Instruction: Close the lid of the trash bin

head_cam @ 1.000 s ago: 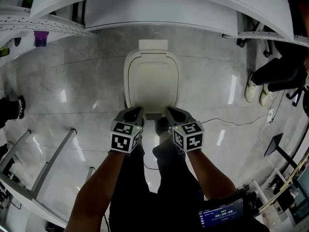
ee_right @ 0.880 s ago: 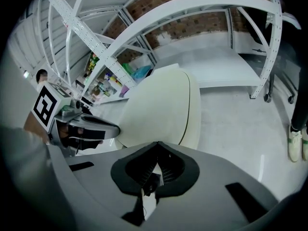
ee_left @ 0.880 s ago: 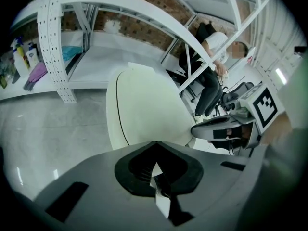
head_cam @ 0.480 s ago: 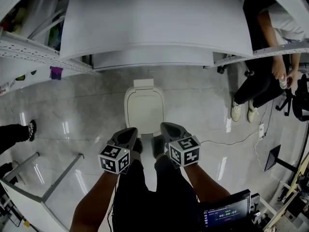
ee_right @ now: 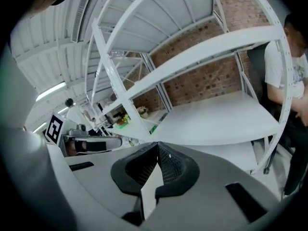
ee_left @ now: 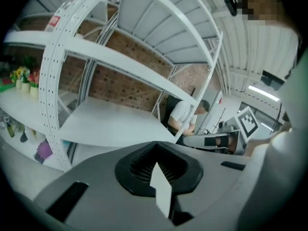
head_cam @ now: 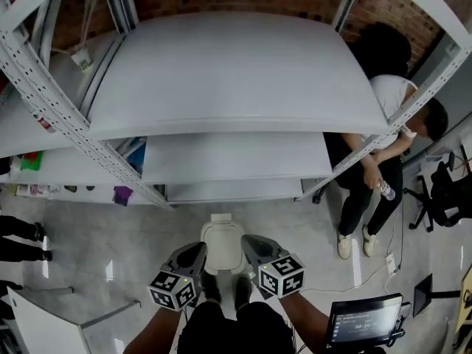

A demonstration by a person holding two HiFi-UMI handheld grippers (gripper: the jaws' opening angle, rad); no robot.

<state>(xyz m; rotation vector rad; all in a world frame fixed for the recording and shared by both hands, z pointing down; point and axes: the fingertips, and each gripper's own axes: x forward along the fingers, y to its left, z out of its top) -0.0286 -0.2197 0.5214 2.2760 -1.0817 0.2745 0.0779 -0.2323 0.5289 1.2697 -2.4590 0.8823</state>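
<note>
White shelving (head_cam: 221, 87) at 12 o'clock; trash bin (head_cam: 221, 221), lid (head_cam: 221, 249) seemingly down, head view only; left hand-held gripper (head_cam: 192, 255) and right hand-held gripper (head_cam: 254, 246) both clenched, empty.

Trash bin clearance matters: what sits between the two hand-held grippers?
Head view: the trash bin, lid down, between left hand-held gripper and right hand-held gripper.

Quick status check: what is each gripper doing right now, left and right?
Left gripper: closed, jaws together, holding nothing.
Right gripper: closed, jaws together, holding nothing.
</note>
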